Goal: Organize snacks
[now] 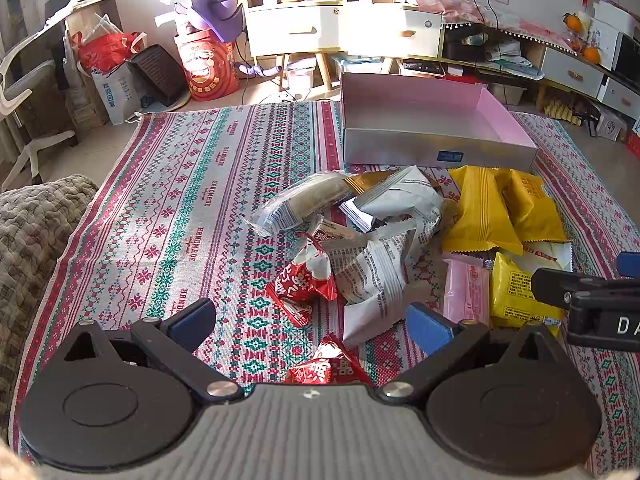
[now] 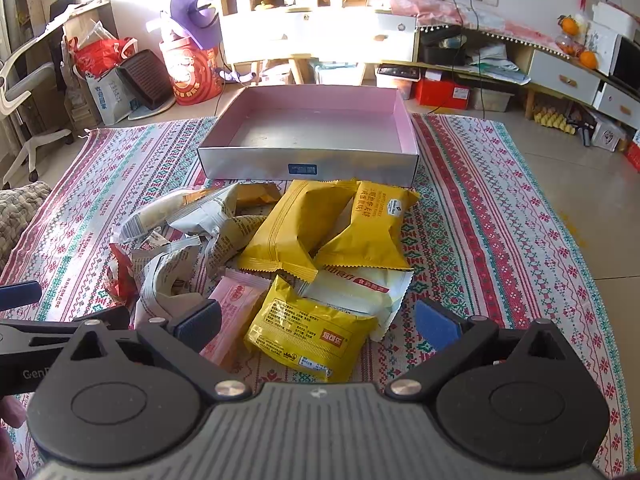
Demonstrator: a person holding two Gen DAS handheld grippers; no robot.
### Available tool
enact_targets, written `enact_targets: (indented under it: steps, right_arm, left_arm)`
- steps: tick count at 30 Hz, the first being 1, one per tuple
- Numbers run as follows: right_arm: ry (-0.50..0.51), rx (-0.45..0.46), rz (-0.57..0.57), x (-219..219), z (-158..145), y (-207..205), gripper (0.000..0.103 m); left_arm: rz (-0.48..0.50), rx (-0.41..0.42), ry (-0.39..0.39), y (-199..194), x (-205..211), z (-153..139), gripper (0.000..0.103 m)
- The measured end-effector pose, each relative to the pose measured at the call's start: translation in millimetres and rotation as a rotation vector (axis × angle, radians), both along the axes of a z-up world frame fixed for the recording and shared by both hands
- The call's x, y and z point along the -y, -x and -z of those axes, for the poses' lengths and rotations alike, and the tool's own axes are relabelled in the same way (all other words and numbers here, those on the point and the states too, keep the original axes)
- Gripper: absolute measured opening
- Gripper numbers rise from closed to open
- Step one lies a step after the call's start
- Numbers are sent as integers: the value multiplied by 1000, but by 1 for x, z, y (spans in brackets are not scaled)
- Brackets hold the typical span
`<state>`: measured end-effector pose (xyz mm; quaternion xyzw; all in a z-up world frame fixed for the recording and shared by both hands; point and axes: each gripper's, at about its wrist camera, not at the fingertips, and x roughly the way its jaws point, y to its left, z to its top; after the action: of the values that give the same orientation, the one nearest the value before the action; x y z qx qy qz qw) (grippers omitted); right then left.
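Lying heaped on the patterned cloth (image 2: 500, 184), snack packets (image 2: 304, 228) are seen before both spread, empty grippers: left gripper (image 1: 310, 322), right gripper (image 2: 318, 322). Behind them the pink-lined box (image 2: 308, 162) is set. "HANDMADE" is woven along the cloth.

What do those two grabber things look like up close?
The left gripper and the right gripper match: black hinged arms with silver rivets, round black discs, a ribbed grey body, and blue pads on the fingertips. White lettering marks their black sides.
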<state>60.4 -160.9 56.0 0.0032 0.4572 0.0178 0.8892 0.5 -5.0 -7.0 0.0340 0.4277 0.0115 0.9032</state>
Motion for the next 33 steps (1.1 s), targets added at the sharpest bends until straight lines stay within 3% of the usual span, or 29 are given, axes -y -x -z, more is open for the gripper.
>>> enact_targets:
  steps: [33]
  right_arm:
    - [10,-31,27,9,-8,-7,103]
  left_arm:
    - [7,6,-5,-6,-10,-11,103]
